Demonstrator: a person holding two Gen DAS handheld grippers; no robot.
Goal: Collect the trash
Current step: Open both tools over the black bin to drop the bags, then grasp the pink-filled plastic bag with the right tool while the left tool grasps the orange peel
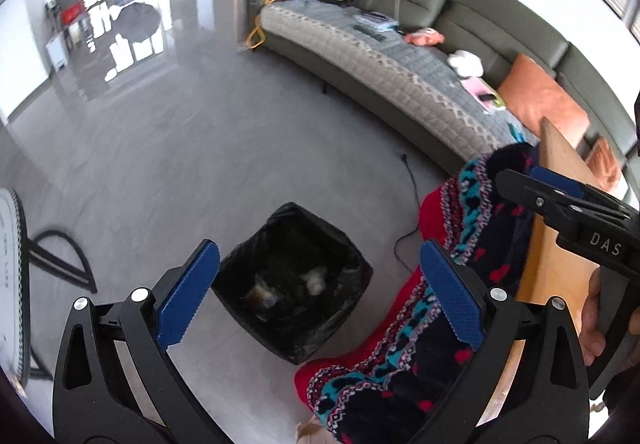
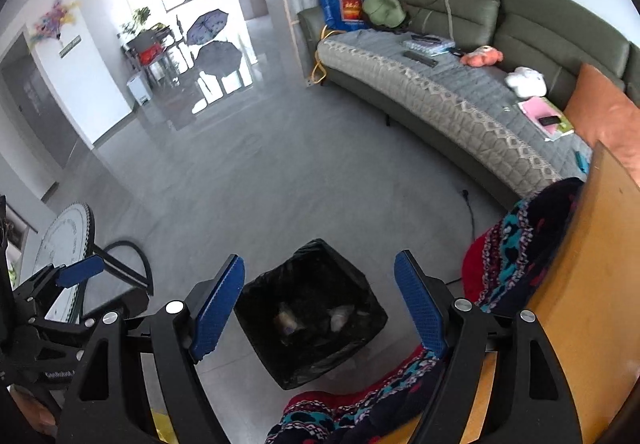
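Both grippers hang over the black-lined bin — left gripper jaws spread wide, right gripper jaws well apart, nothing between either — 2 scraps inside.

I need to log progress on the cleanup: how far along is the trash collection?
Done: crumpled scraps lie inside the lined bin. In hand: nothing; the left tongs and right tongs are open and empty over it. Left: no loose trash shows on the floor.

Green sofa w/ grey quilted cover along the wall; blue bag, orange cushion on it. Patterned blanket drapes off a wooden table. Two open umbrellas in the bkgd.
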